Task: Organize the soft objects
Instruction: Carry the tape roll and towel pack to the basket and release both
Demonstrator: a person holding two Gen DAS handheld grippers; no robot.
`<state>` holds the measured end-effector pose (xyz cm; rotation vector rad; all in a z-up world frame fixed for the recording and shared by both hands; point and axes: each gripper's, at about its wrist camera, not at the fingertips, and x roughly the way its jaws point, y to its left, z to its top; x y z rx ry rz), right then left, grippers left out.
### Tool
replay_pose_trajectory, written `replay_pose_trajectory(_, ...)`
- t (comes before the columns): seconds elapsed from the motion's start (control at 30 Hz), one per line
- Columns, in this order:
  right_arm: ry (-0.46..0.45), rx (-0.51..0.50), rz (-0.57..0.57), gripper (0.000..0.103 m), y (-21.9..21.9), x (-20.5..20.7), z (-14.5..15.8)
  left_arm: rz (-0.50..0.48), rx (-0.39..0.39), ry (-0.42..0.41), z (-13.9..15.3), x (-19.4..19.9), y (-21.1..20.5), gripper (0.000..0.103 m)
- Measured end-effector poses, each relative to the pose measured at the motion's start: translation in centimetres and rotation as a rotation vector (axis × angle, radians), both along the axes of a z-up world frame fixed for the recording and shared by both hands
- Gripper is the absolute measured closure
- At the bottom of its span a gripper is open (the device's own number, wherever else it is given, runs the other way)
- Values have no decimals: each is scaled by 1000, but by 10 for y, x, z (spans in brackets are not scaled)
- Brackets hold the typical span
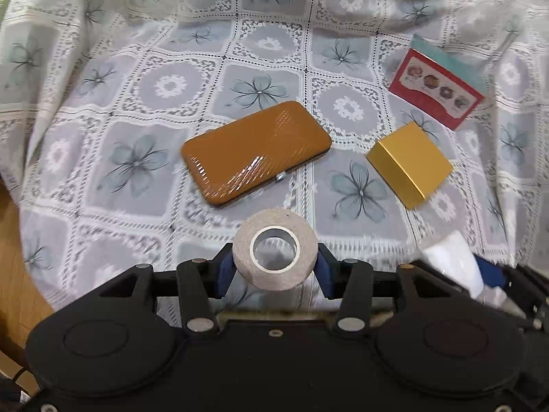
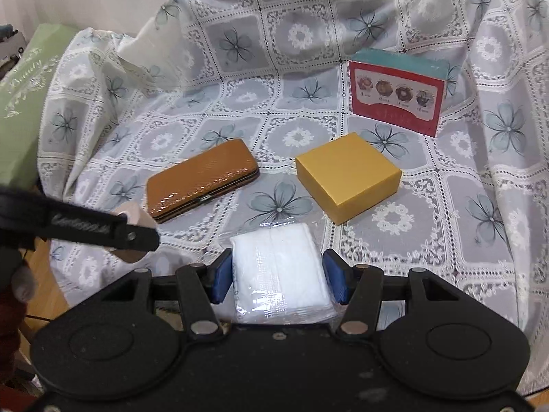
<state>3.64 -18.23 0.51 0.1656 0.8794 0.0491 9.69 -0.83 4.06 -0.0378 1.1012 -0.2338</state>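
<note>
My left gripper (image 1: pixel 274 269) is shut on a beige tape roll (image 1: pixel 274 249) and holds it above the near edge of the lace-covered table; the roll also shows in the right wrist view (image 2: pixel 132 221), partly behind the left gripper's finger. My right gripper (image 2: pixel 278 276) is shut on a white tissue pack in clear wrap (image 2: pixel 279 271), held above the cloth; the pack also shows at the right of the left wrist view (image 1: pixel 453 257). An orange clasp case (image 1: pixel 255 152) (image 2: pixel 202 185) lies flat mid-table.
A gold box (image 1: pixel 410 164) (image 2: pixel 348 182) lies right of the case. A red and teal picture box (image 1: pixel 439 84) (image 2: pixel 398 92) stands at the back right. A green box (image 2: pixel 24 103) sits at the left under the cloth's edge. The lace tablecloth (image 1: pixel 164 86) drapes up behind.
</note>
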Motion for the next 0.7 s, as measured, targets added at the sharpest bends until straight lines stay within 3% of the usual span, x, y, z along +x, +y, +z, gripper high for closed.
replay_pose_trajectory(0.17, -11, 20, -7, 48, 1, -29, 13, -34, 2, 4, 4, -25, 16, 55)
replay_pose_trajectory(0.5, 14, 72, -2, 48, -2, -71, 27, -120, 33, 102, -13, -67, 32, 55)
replay_pose_trajectory(0.7, 40, 71, 13, 48, 1, -85, 27, -148, 4, 169, -25, -86, 32, 55)
